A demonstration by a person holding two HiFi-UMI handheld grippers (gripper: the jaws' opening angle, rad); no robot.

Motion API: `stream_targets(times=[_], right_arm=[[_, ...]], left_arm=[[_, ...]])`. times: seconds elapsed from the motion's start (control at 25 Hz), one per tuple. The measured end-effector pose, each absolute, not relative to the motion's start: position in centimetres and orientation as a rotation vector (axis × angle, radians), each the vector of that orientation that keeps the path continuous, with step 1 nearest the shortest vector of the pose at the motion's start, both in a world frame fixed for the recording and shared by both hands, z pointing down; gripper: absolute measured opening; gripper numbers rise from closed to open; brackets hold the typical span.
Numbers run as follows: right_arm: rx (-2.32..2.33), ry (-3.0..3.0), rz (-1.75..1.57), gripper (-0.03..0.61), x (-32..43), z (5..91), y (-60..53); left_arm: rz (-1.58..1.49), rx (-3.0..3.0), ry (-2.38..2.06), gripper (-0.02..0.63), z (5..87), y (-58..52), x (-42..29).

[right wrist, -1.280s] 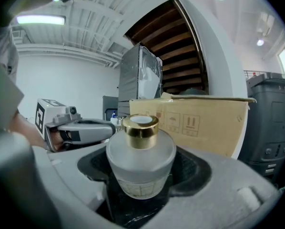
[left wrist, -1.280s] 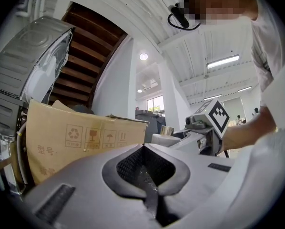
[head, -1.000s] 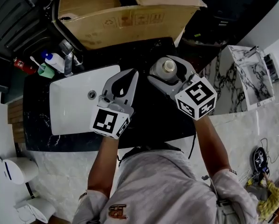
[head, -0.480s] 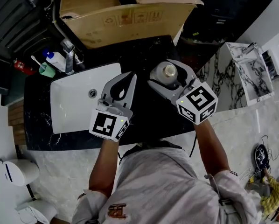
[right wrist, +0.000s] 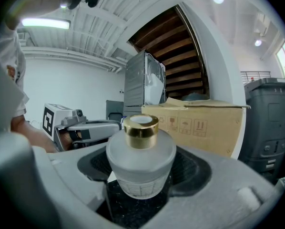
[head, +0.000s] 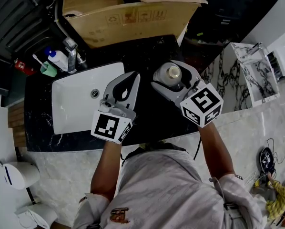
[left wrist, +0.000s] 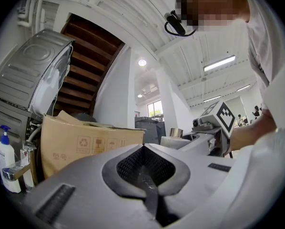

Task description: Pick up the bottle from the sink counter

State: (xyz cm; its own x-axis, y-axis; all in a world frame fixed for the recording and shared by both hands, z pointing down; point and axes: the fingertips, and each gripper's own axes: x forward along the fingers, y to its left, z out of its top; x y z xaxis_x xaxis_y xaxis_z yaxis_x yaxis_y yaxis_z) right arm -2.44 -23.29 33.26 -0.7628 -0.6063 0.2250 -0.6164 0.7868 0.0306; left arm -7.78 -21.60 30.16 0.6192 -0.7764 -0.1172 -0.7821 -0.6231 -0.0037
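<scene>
Near the worktop's right edge: 1 frosted bottle (head: 171, 74), gold-capped, likely heavy, slick and breakable, clasped at its wide body by your right gripper (head: 175, 69); left gripper (head: 132, 78) clenched, empty.

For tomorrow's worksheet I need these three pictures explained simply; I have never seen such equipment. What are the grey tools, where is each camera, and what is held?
A person holds two hand grippers, each with two jaws. One picture looks down from the person's head; the other two look along each gripper's jaws. Below lies a black counter with a white sink and tap, a cardboard box behind. The left gripper is shut and empty. The right gripper is closed around a frosted bottle with a gold cap.
</scene>
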Motion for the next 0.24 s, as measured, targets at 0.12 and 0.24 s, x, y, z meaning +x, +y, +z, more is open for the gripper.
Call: stream_targets(times=[0.12, 0.24], right_arm=[[0.958, -2.755, 0.067, 0.333, -2.35, 33.21, -23.18], [0.958, -2.757, 0.069, 0.333, -2.29, 33.20, -23.00]], left_arm=[[0.159, -2.776, 1.338, 0.000, 30.13, -21.47, -7.72], [0.158, -2.776, 1.339, 0.000, 30.13, -21.30, -7.70]])
